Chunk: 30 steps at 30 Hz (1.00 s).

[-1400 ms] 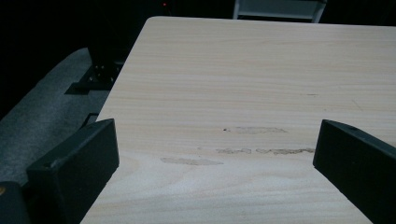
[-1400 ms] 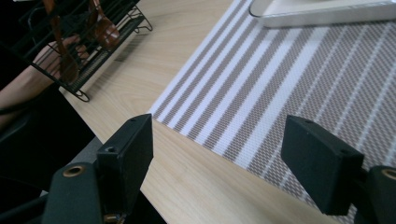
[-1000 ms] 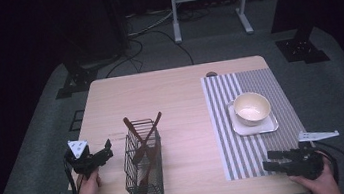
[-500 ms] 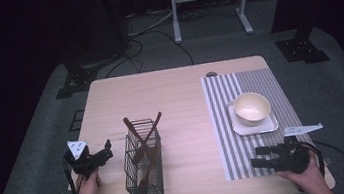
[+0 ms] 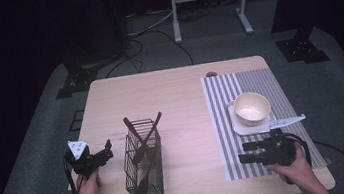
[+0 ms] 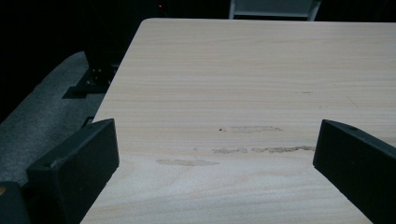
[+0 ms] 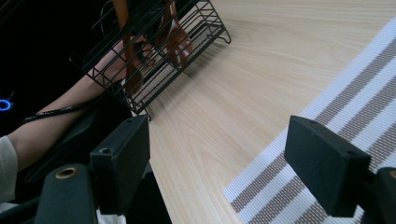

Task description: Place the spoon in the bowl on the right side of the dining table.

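Observation:
A black wire basket stands on the wooden table near the front, holding brown wooden utensils. My left gripper sits left of the basket at the table's left edge, open and empty; its jaws frame bare tabletop in the left gripper view. My right gripper rests open over the front of the striped mat, pointing left toward the basket. A cream bowl sits on a white square coaster on the mat.
A white knife-like utensil lies on the mat beside the coaster. Cables and stand legs cover the dark floor behind the table. A person's left forearm appears beyond the basket in the right gripper view.
My right gripper has moved left and slightly forward along the mat's front, turning toward the basket. The left gripper has barely moved.

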Tool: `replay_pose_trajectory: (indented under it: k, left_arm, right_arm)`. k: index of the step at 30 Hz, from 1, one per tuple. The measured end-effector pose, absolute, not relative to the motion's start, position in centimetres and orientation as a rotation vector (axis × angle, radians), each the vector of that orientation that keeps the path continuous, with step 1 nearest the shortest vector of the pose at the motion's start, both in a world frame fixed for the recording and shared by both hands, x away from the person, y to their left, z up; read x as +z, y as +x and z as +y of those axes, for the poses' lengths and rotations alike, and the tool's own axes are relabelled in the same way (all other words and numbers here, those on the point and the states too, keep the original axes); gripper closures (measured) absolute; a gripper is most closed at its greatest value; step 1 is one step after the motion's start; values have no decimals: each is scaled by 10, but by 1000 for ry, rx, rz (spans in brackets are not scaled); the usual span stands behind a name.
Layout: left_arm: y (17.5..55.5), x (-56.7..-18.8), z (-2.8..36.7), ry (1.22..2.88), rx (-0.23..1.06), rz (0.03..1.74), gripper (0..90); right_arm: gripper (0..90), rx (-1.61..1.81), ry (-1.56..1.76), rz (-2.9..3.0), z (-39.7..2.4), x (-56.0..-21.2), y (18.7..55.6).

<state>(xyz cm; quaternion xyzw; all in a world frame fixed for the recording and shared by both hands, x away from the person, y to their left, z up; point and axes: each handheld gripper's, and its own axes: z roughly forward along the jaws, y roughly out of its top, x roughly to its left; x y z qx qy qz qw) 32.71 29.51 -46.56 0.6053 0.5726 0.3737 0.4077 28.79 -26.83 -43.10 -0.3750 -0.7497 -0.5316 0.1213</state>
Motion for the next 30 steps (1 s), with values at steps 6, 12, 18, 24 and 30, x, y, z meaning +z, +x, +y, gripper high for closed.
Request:
replay_pose_trajectory:
  k: [6, 12, 18, 24, 30]
  left_arm:
    - [327, -466, 296, 1515, 938, 1447, 0]
    - [327, -466, 296, 1517, 936, 1446, 0]
    - [328, -466, 296, 1522, 934, 1445, 0]
    - [328, -466, 296, 1524, 932, 1445, 0]
    - [328, -466, 295, 1535, 936, 1439, 0]
  right_arm:
    - [213, -1491, -1074, -2216, -254, -431, 296]
    - [212, -1508, -1050, -2210, -241, -429, 302]
    - [198, -1491, -1041, -2231, -230, -424, 305]
    - [198, -1492, -1030, -2236, -216, -418, 310]
    - [197, -1487, -988, -2233, -200, -409, 314]
